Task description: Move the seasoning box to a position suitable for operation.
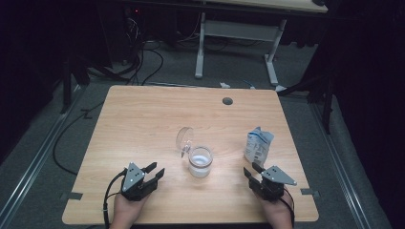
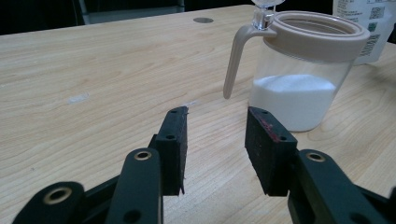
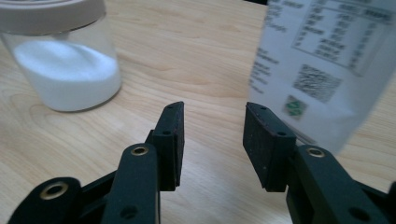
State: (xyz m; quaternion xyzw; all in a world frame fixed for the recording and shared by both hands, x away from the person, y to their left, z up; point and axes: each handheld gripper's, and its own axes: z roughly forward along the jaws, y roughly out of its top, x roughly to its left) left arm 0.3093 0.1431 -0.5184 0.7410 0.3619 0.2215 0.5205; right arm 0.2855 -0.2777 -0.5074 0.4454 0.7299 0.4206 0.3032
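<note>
Left tongs [image 1: 154,172] at 7 o'clock on the table [image 1: 143,119], held in a hand [image 1: 125,210] coming in from the near edge; jaws spread, nothing between them, tips aimed toward 2 o'clock. Same spread seen in the left gripper view [image 2: 216,135]: bare wood in the gap, pads touching nothing.

Right tongs [image 1: 252,170] at 5 o'clock, held in the other hand [image 1: 277,214]; jaws spread and empty, tips aimed toward 11 o'clock. Right gripper view [image 3: 213,133]: gap over bare wood, no contact with anything.

Jar [image 1: 199,162] near table centre, between the two tongs, slightly nearer the left pair's tips yet apart from both. Clear wall, beige rim and handle [image 2: 233,60], white powder [image 2: 294,100] filling roughly the lower half. Clear round lid [image 1: 184,138] swung open, standing up at the jar's 11 o'clock side.

White pouch [image 1: 258,145] upright at 3 o'clock from the jar, just beyond the right tongs at their 12 o'clock, not touching them. Printed panel with a square code on its face [image 3: 322,70], blurred in the right gripper view.

Dark round grommet [image 1: 227,101] at 12 o'clock near the far edge.
</note>
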